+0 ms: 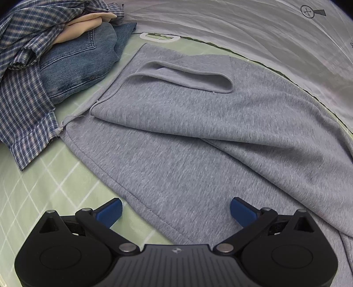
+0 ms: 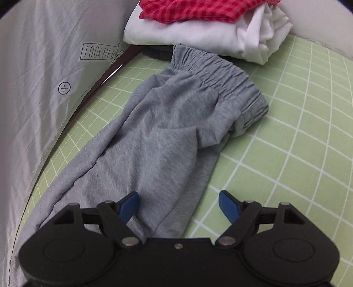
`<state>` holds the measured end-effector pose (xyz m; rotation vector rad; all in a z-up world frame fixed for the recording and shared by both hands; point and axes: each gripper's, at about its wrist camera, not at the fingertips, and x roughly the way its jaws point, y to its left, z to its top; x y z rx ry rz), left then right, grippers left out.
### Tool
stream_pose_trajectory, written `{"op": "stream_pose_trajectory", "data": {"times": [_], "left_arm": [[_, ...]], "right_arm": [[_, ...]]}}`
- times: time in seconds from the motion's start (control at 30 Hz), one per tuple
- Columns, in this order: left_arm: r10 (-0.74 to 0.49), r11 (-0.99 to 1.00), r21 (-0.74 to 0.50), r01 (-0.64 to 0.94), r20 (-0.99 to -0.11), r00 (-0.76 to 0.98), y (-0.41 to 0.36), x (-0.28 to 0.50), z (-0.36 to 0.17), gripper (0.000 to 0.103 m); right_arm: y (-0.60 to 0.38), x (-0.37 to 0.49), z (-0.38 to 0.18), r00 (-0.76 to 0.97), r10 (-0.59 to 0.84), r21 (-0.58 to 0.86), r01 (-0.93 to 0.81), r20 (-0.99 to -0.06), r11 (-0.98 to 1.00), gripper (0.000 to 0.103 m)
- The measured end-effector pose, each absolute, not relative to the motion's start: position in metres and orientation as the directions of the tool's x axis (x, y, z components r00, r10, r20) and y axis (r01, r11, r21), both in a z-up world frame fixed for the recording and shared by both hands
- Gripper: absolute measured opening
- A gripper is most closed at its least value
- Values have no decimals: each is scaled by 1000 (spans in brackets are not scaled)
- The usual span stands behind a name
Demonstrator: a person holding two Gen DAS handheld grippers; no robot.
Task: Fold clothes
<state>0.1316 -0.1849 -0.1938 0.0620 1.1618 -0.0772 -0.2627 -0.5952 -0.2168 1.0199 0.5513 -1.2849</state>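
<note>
Left gripper (image 1: 176, 212) hovered low with jaws spread wide and nothing between them, just over the hem edge of the grey sweatpants (image 1: 198, 132) lying on the green grid mat (image 1: 44, 187). Right gripper (image 2: 178, 206) was likewise released and empty, above the narrow part of the same grey sweatpants (image 2: 167, 136), left pad over cloth, right pad over bare green grid mat (image 2: 286, 154). Pants lay mostly flat along the mat, one leg folded back on itself farther out in the left view, probably a fold partly done. Elastic waistband (image 2: 220, 77) sat at the far end in the right view, near a stack of folded white cloth (image 2: 187, 33) with a red checked garment (image 2: 198, 8) on top (likely the finished pile). Far left in the left view: jeans (image 1: 77, 66) and a blue plaid shirt (image 1: 22, 77) heaped, unfolded, likely waiting. Grey fabric backdrop (image 1: 242, 33) behind.
</note>
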Motion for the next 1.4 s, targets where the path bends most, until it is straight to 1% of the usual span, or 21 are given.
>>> {"op": "stream_pose_trajectory", "data": {"times": [0.03, 0.1, 0.13, 0.17, 0.2, 0.23, 0.43, 0.53, 0.63, 0.8, 0.83, 0.9, 0.93, 0.97, 1.0, 1.03, 1.07, 1.17, 1.33, 1.4], "left_arm": [[-30, 995, 9, 97, -919, 394, -184, 131, -194, 103], [-31, 995, 8, 99, -919, 393, -183, 130, -194, 103], [-31, 995, 8, 99, -919, 392, -182, 129, -195, 103], [-31, 995, 8, 99, -920, 391, -181, 128, -195, 103], [-31, 995, 8, 99, -921, 389, -180, 127, -195, 103], [-31, 995, 8, 99, -922, 386, -179, 126, -194, 103], [-27, 996, 6, 92, -933, 358, -165, 118, -195, 103], [-31, 991, 16, 130, -936, 350, -164, 107, -194, 103], [-47, 985, 10, 170, -943, 329, -164, 91, -194, 103], [-73, 952, 29, 303, -944, 322, -170, 60, -193, 103], [-76, 948, 31, 316, -944, 322, -169, 57, -192, 103], [-78, 947, 30, 321, -944, 320, -163, 54, -192, 103], [-77, 948, 31, 317, -944, 321, -159, 53, -192, 103], [-71, 952, 33, 304, -943, 324, -154, 56, -191, 103], [-64, 956, 36, 290, -943, 328, -148, 58, -191, 103], [-58, 960, 38, 276, -941, 332, -143, 60, -190, 103], [-53, 964, 41, 263, -939, 340, -138, 64, -190, 103], [-23, 968, 69, 240, -932, 361, -128, 79, -191, 103], [-3, 970, 91, 224, -921, 389, -110, 104, -195, 103], [-16, 970, 81, 227, -918, 396, -103, 109, -196, 103]], "right_arm": [[-595, -258, -218, 247, -512, 308, 951, -823, -36, 74], [-594, -251, -218, 274, -500, 319, 948, -822, -5, 58], [-594, -250, -218, 269, -499, 309, 951, -824, 3, 41], [-595, -249, -217, 265, -497, 299, 954, -826, 12, 30], [-595, -249, -217, 262, -495, 293, 956, -828, 17, 22], [-594, -253, -217, 263, -494, 296, 955, -829, 11, 8], [-596, -295, -215, 224, -519, 314, 945, -825, -92, 5], [-597, -316, -211, 195, -539, 311, 941, -819, -132, 4], [-598, -336, -206, 143, -575, 275, 950, -806, -149, 4], [-604, -364, -206, 43, -599, 171, 973, -799, -158, 4], [-605, -366, -208, 43, -593, 150, 980, -804, -133, 5], [-600, -362, -208, 51, -587, 113, 991, -808, -70, 11], [-596, -359, -208, 57, -584, 96, 995, -810, -36, 24], [-589, -353, -207, 64, -587, 75, 997, -807, 6, 46], [-579, -344, -205, 75, -599, 49, 997, -798, 59, 57], [-569, -335, -204, 86, -609, 22, 994, -789, 111, 71], [-558, -326, -203, 97, -616, -2, 987, -782, 158, 78], [-525, -295, -201, 134, -626, -56, 960, -769, 274, 87], [-463, -243, -201, 204, -635, -162, 868, -745, 469, 95], [-441, -226, -203, 208, -649, -229, 822, -732, 522, 95]]}}
